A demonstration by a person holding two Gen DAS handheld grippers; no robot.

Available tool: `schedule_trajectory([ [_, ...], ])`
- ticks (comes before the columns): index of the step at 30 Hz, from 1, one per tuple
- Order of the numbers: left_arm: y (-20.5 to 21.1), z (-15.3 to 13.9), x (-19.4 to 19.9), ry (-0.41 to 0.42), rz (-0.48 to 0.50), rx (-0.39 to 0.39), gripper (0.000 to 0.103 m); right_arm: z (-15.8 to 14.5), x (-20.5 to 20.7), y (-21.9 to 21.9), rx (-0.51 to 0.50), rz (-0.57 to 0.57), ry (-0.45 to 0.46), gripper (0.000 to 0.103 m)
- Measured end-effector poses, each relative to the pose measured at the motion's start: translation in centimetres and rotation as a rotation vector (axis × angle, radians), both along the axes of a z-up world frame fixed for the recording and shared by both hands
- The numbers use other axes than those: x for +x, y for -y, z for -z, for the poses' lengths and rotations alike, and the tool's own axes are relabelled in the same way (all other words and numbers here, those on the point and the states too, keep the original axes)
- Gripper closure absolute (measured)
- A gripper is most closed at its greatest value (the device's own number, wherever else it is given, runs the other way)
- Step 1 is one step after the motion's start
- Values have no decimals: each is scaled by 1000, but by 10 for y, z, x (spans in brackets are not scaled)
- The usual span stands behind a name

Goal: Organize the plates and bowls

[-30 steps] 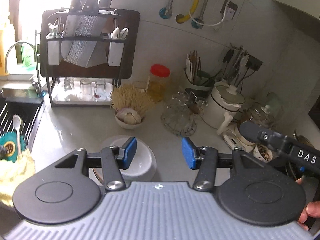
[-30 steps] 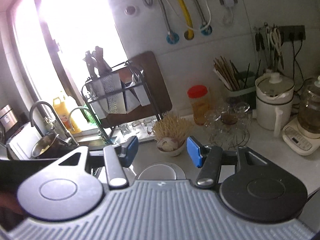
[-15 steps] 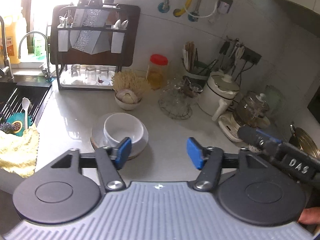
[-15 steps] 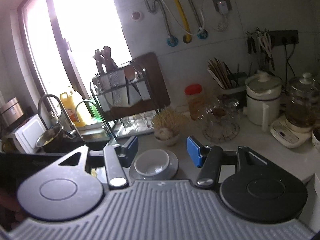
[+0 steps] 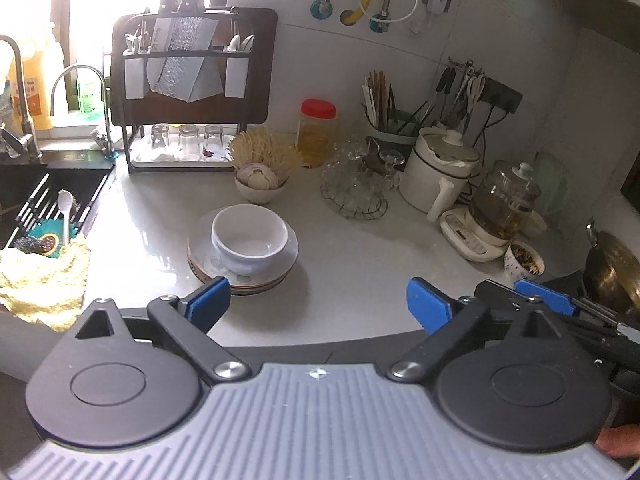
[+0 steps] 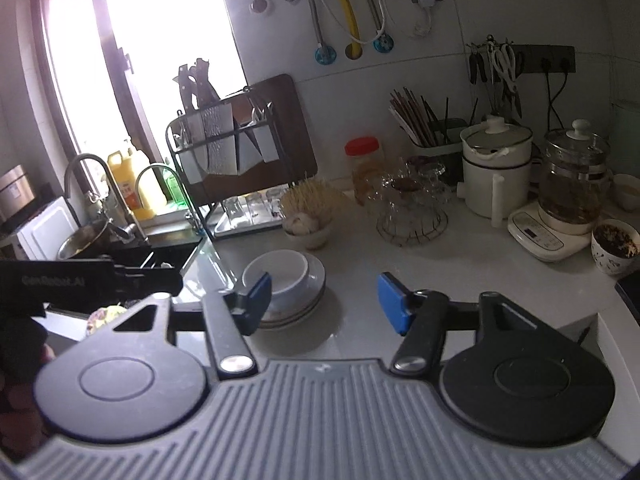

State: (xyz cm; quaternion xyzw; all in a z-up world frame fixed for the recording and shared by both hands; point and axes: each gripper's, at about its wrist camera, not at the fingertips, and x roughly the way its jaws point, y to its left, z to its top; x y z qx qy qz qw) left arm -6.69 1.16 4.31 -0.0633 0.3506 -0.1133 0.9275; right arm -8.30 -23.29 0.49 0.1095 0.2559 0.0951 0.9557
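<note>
Here, a pale kitchen countertop (image 5: 352,288) fills the middle of both wrist views, with a dark sink (image 5: 52,192) at its nine o'clock side. At the back of the counter, around eleven o'clock, stands a dark drying rack (image 5: 192,92) holding knives and upturned glasses. At two o'clock sit a white lidded pot (image 5: 444,172) and a glass kettle (image 5: 508,204) on its base. A wire basket of glassware (image 5: 356,188) stands at about one o'clock. The task's dishes are near the centre of the counter: a stack of plates (image 5: 244,256) with a white bowl (image 5: 250,236) sitting upright on top. Just behind the stack, at twelve o'clock from it, is a small bowl of garlic (image 5: 260,184). The left gripper (image 5: 318,306) hovers in front of the stack with its blue pads spread wide; its jaws have just been opening, and nothing is between them. The right gripper (image 6: 324,302) is spread too, less widely, its jaws also just opening, empty, with the stack beyond its left pad at about ten o'clock. A yellow cloth (image 5: 40,280) lies at the counter's nine o'clock edge.
</note>
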Motion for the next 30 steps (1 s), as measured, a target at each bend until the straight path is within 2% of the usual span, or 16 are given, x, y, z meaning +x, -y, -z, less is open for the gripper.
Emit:
schedule_trajectory([
  [2,0,2,-2,3,-4,14,5,1,-2,1,-7,3,4,28],
  [3,0,2,-2,2,-10,21,5,1,-2,1,-13,10,9,20],
  [5,-4,2,-5,7,-43,31,5,1,-2,1,-3,4,18,18],
  [8,-8,2,-4,5,-71,47,5,3,-2,1,-14,22,16,0],
  [16,-13,4,-11,0,-129,72,5,12,4,-1,4,-25,-19,0],
  [30,-23,14,-29,4,-197,72,5,9,5,-14,-41,-91,-27,0],
])
